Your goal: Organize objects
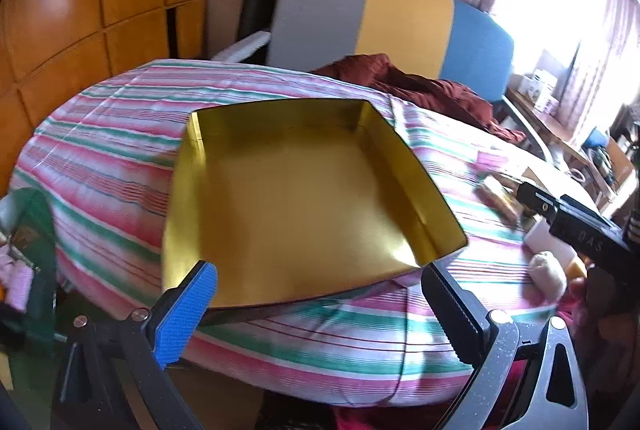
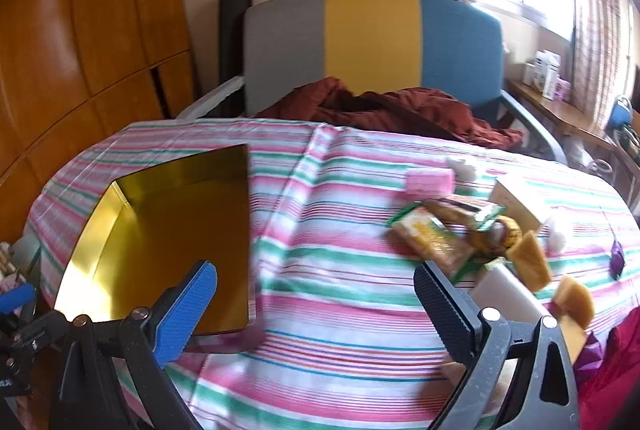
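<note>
An empty gold tin box (image 1: 304, 197) lies open on the striped tablecloth (image 1: 100, 165); it also shows in the right wrist view (image 2: 168, 242) at the left. My left gripper (image 1: 320, 294) is open, its fingers either side of the box's near edge, holding nothing. My right gripper (image 2: 316, 290) is open and empty above the cloth. To its right lies a heap of snacks: a pink packet (image 2: 430, 179), a green-edged biscuit packet (image 2: 432, 238), a white box (image 2: 508, 294) and tan wrapped pieces (image 2: 532, 262). The right gripper's body (image 1: 580, 226) shows at the right of the left wrist view.
A grey, yellow and blue chair back (image 2: 372, 45) stands behind the table with a dark red cloth (image 2: 400, 109) heaped on it. A wooden wardrobe (image 2: 80, 29) is at the left. A cluttered desk (image 2: 560, 101) stands by the window at right.
</note>
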`<state>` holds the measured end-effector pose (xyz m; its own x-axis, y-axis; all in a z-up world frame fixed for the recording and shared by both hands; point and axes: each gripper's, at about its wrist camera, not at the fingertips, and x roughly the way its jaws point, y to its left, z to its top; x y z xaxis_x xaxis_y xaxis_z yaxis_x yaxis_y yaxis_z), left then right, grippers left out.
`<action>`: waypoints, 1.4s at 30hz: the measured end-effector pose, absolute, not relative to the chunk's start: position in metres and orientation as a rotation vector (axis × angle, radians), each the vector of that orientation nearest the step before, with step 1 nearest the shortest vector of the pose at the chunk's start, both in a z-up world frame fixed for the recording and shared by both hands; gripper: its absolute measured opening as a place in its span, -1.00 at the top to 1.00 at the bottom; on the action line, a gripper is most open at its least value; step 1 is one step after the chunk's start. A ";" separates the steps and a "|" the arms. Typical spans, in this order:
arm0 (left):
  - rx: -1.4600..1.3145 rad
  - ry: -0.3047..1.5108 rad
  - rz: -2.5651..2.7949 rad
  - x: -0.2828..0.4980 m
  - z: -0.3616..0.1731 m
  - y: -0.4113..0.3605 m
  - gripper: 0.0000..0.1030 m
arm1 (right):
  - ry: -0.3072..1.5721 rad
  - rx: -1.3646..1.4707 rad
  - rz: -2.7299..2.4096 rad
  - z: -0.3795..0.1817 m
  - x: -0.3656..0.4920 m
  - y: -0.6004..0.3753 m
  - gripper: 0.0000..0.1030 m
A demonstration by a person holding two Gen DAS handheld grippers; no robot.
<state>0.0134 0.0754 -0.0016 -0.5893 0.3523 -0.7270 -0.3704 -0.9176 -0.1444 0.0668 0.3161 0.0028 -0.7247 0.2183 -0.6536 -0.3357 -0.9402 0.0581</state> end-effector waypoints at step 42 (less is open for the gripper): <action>-0.972 0.599 1.730 0.078 -0.057 0.389 -0.98 | 0.590 -0.841 2.070 0.020 0.264 0.555 -0.96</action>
